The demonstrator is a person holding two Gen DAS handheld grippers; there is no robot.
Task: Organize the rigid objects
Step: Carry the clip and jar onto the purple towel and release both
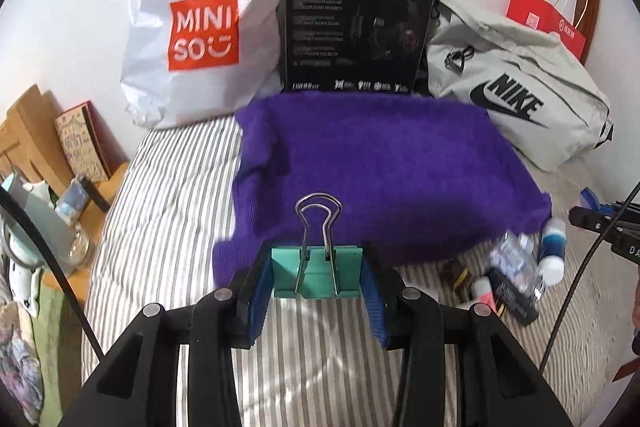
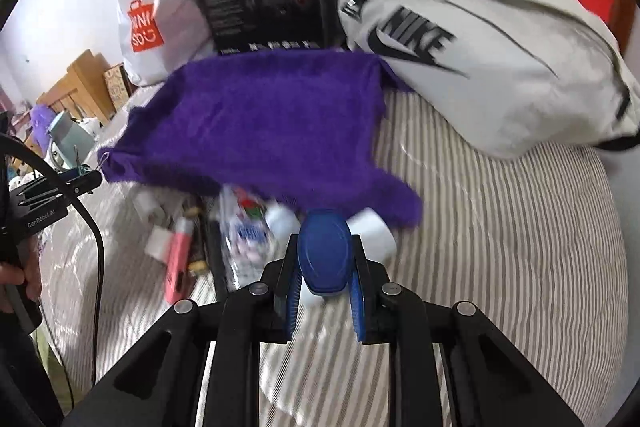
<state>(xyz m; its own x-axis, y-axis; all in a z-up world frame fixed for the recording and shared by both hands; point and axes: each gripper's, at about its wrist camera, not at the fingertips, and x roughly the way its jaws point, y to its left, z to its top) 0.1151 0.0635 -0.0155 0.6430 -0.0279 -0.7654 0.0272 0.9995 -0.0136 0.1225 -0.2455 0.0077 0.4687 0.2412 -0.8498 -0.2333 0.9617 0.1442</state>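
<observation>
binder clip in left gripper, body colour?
Teal green binder clip, silver wire handles; clearest in the left wrist view.

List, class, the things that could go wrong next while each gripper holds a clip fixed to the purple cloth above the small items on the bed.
1. The left gripper holds only the green binder clip; the purple cloth could slip out.
2. The right gripper pinches a rounded blue clip, which might twist free.
3. The cloth's drooping edge may drag the white bottles about.
</observation>
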